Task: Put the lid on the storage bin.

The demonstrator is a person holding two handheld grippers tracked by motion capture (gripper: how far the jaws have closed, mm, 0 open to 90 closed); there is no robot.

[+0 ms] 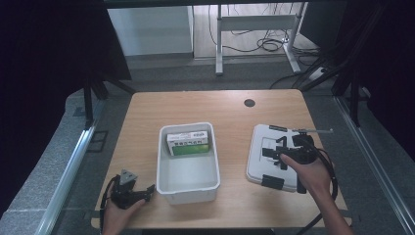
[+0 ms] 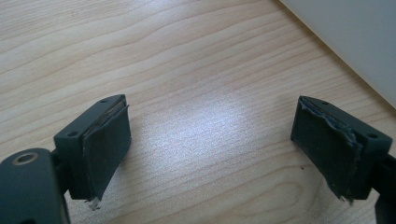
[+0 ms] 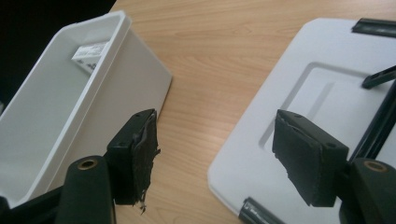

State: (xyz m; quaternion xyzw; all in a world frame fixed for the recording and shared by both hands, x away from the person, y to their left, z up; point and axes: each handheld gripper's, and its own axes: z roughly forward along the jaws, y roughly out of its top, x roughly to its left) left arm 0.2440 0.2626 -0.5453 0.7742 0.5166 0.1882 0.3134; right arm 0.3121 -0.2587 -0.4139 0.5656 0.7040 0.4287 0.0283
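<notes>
A white bin [image 1: 188, 191] stands at the middle of the wooden table [image 1: 195, 105], with a green and white box [image 1: 188, 143] lying at its far end. The bin's white lid [image 1: 258, 169], fitted with black clips, lies flat to its right. A hand holds my right gripper [image 1: 274, 156] open just above the lid's left part; in the right gripper view [image 3: 217, 149] one jaw is over the wood and the other over the lid [image 3: 303, 51]. My left gripper [image 1: 147, 192] rests open by the bin's front left corner, over bare wood [image 2: 210, 144].
The bin's outer wall [image 2: 355, 37] is close on the left gripper's far right. The right gripper view has the bin [image 3: 135, 70] and the box [image 3: 91, 53] at left. A dark round hole [image 1: 249, 103] sits at the table's far side. Dark curtains flank the table.
</notes>
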